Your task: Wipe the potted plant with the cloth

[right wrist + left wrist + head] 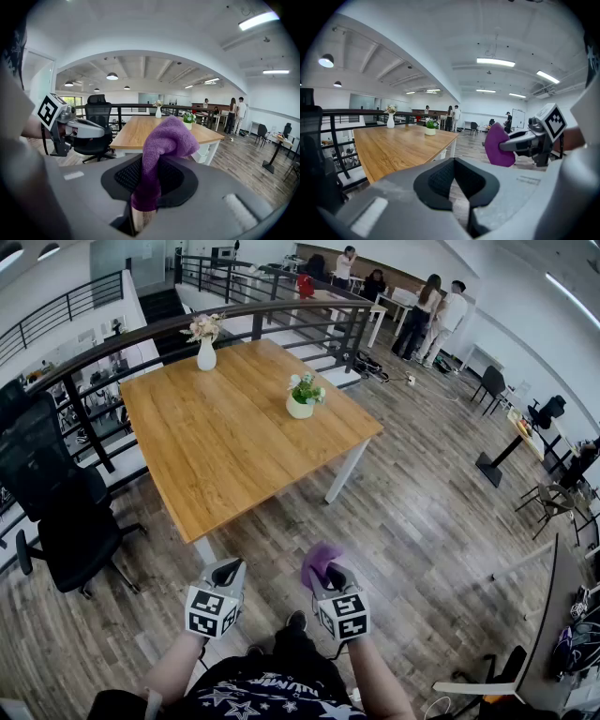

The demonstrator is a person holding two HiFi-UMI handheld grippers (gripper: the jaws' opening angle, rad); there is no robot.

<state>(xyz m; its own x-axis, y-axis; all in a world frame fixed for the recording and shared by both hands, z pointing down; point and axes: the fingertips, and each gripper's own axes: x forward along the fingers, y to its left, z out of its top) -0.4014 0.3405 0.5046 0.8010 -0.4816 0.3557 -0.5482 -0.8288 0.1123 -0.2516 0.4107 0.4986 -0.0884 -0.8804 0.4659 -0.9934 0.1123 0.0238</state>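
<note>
Gripping purple cloth [164,140] in right claw [328,576], wad bunched above tips to serve as wiping pad. Holding left claw [226,571] shut tight, empty, level beside right; free to steady pot, at a guess. Standing off from table [216,456], both claws well short of near corner. Plant [302,397] on table toward far right edge, well apart from cloth. Wiping not yet begun; need to close on table first.

Open tabletop [216,446] before potted plant [302,397], vase [206,351] beyond (chair [56,502] left)
</note>
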